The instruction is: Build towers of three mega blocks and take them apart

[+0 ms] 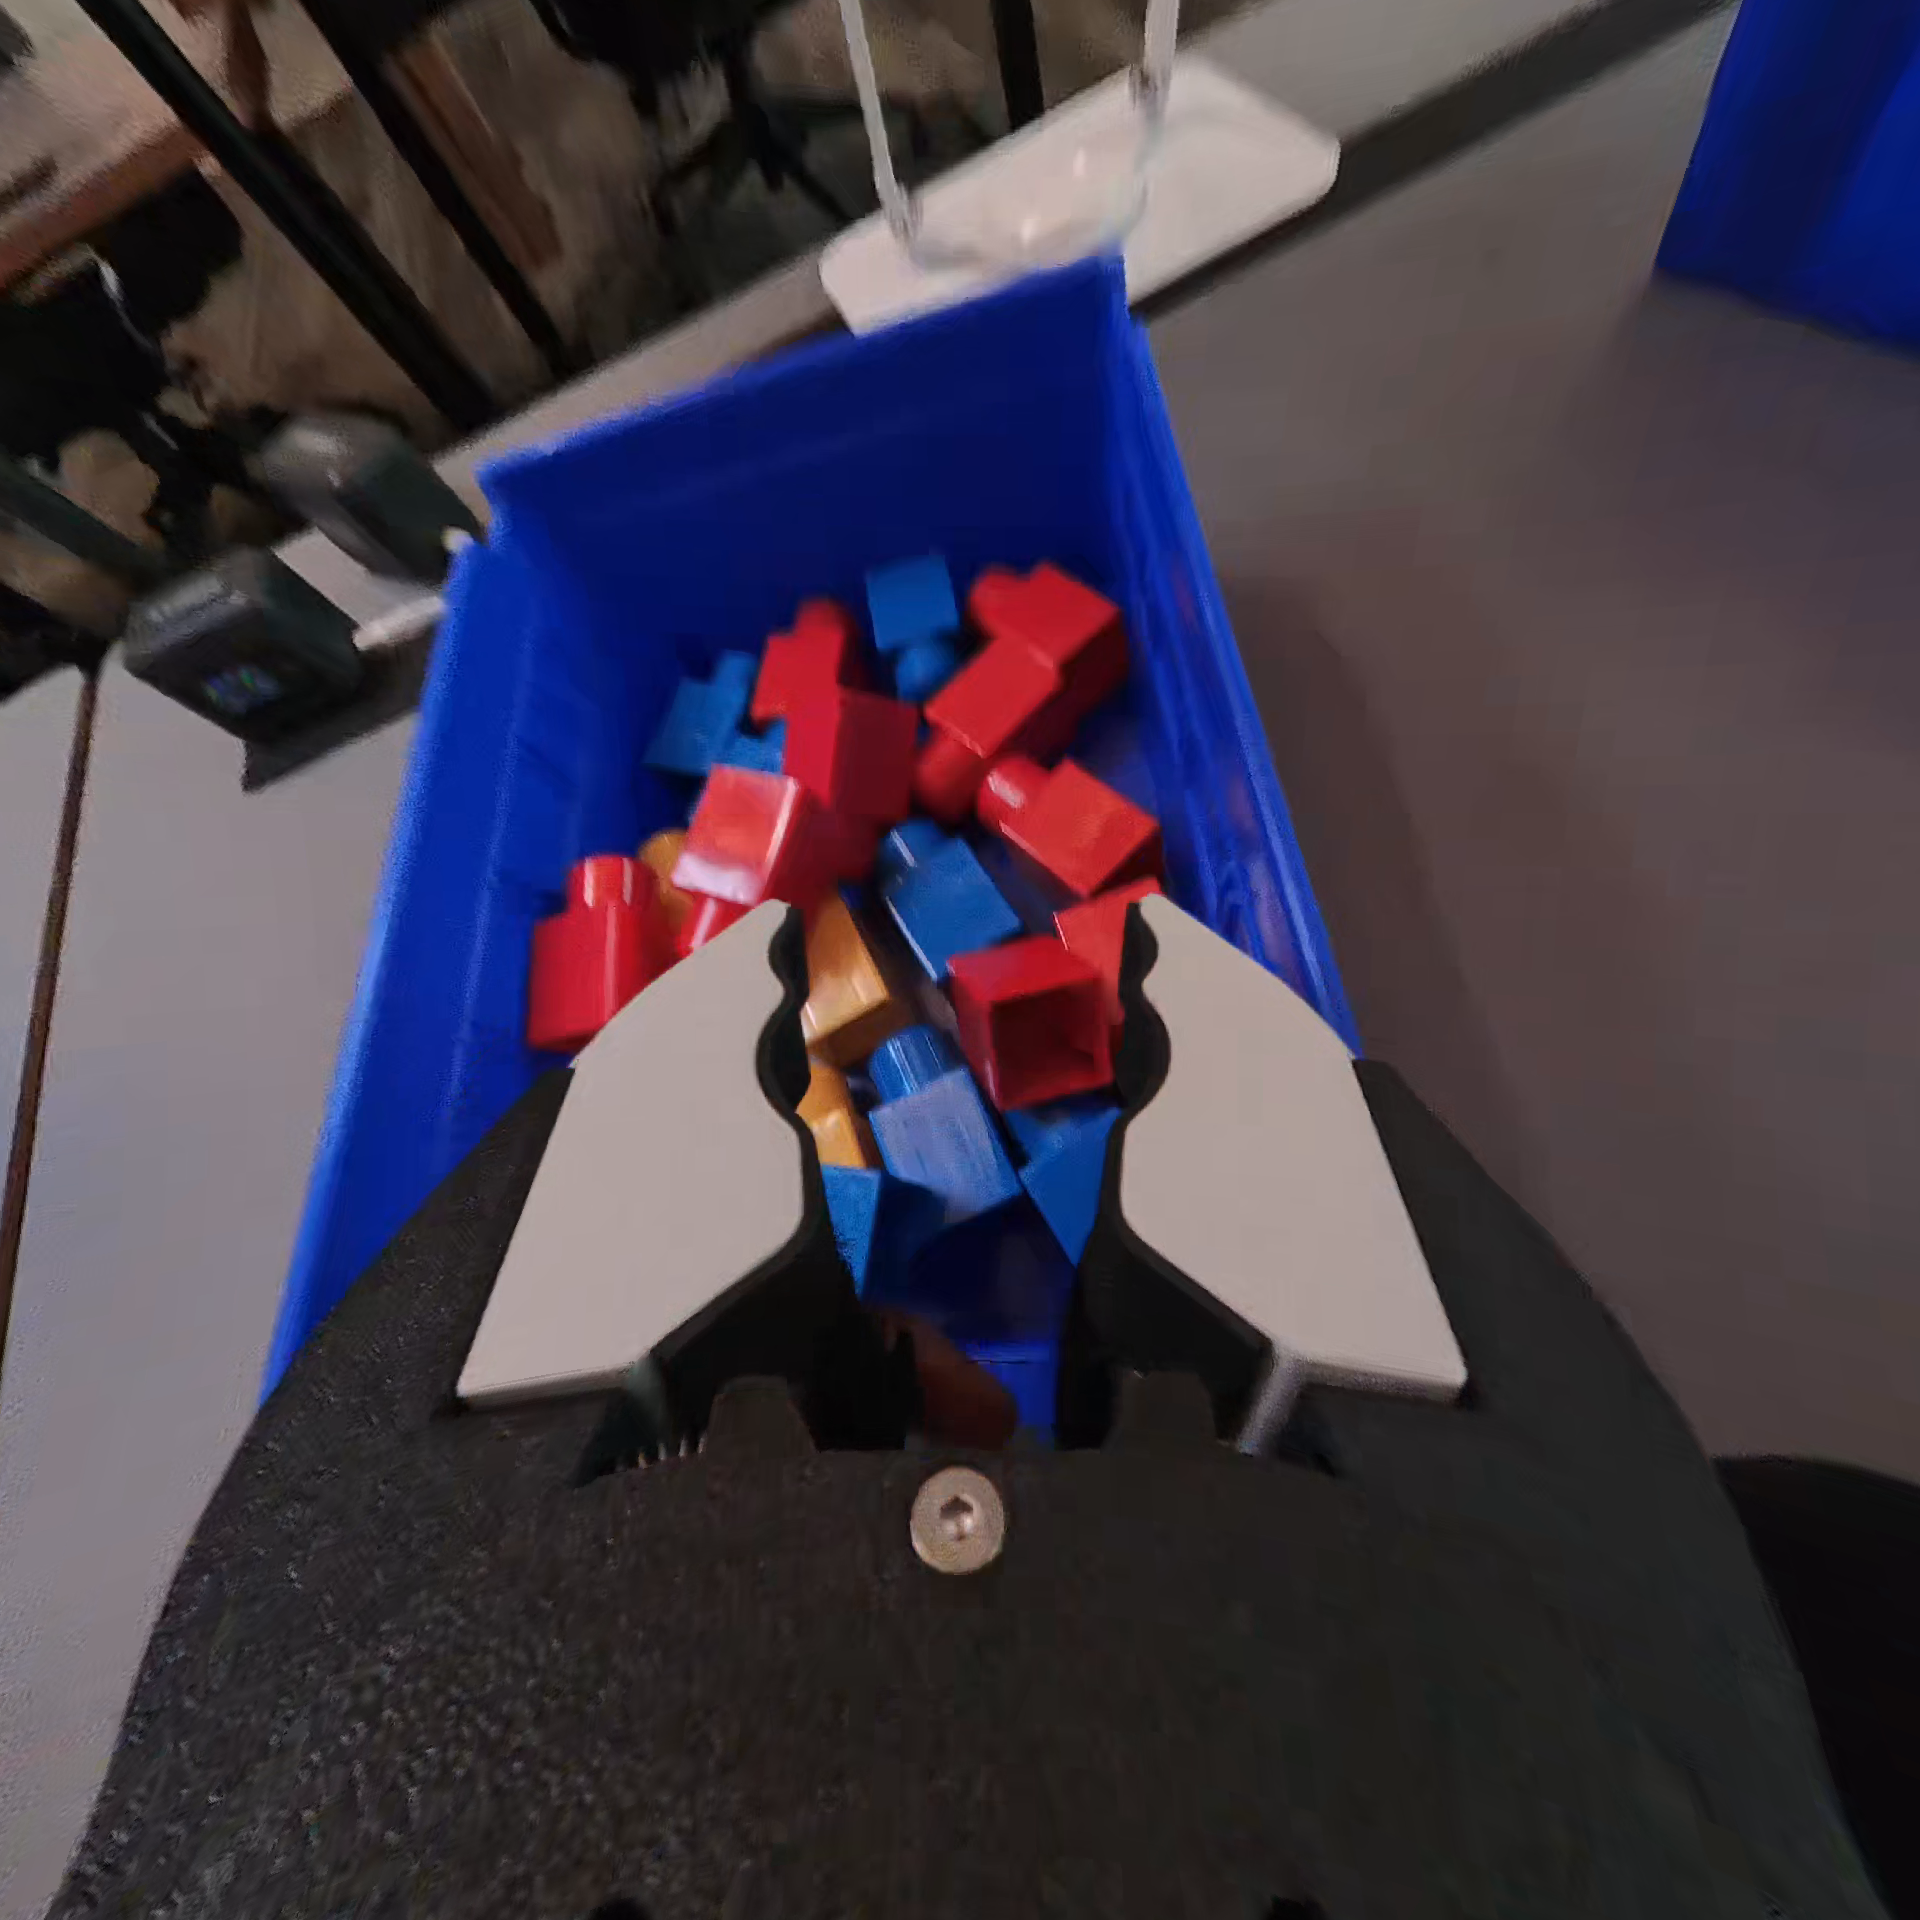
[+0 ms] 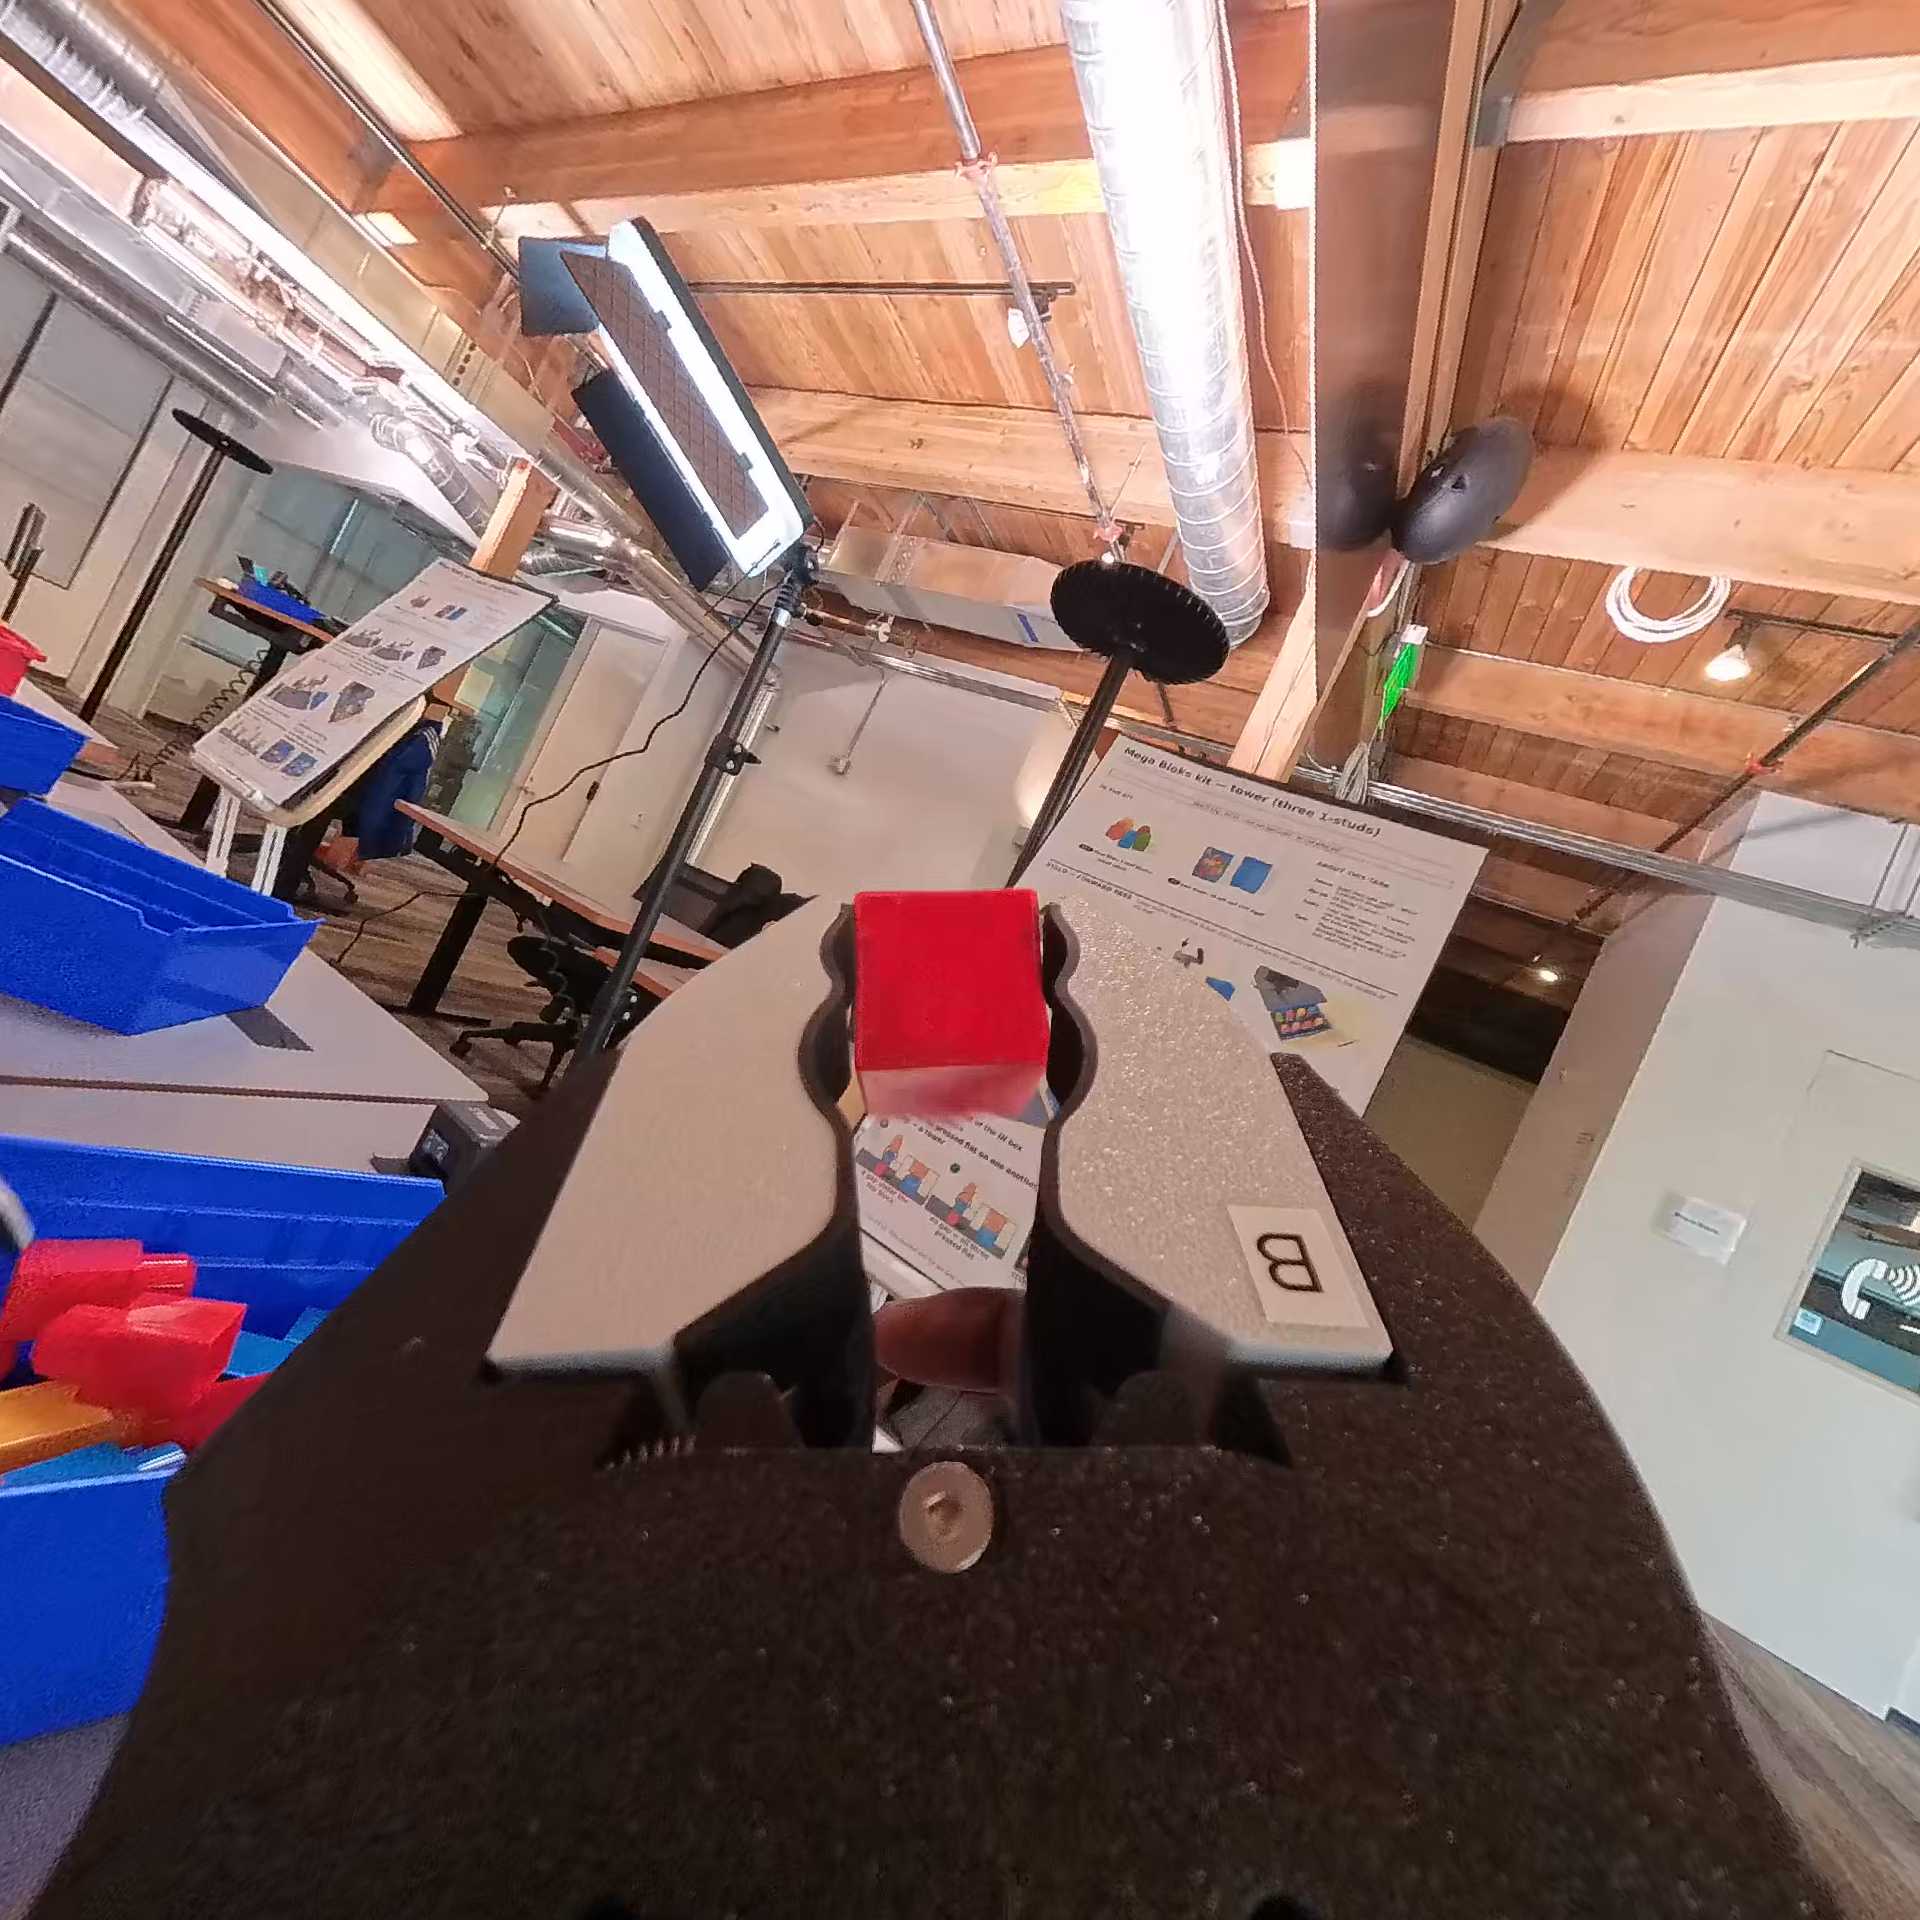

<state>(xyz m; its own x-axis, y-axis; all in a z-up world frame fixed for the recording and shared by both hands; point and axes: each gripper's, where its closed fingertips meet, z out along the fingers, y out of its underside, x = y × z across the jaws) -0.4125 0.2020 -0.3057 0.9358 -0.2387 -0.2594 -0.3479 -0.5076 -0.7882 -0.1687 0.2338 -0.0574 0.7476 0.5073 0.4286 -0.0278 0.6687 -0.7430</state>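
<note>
Left gripper (image 1: 961, 925) hangs spread over the blue bin (image 1: 644, 582), and the drop is crowded: red, blue and orange blocks (image 1: 852, 748) cover the bin floor, packed edge to edge. The bin walls hem both sides. Grey table (image 1: 1558, 727) lies bare to the right of the bin, a second bin (image 1: 1808, 156) far off at that corner. Right gripper (image 2: 948, 920) points up into clear air, a red block (image 2: 948, 992) filling its gap, a poster board (image 2: 1278, 873) beyond it.
</note>
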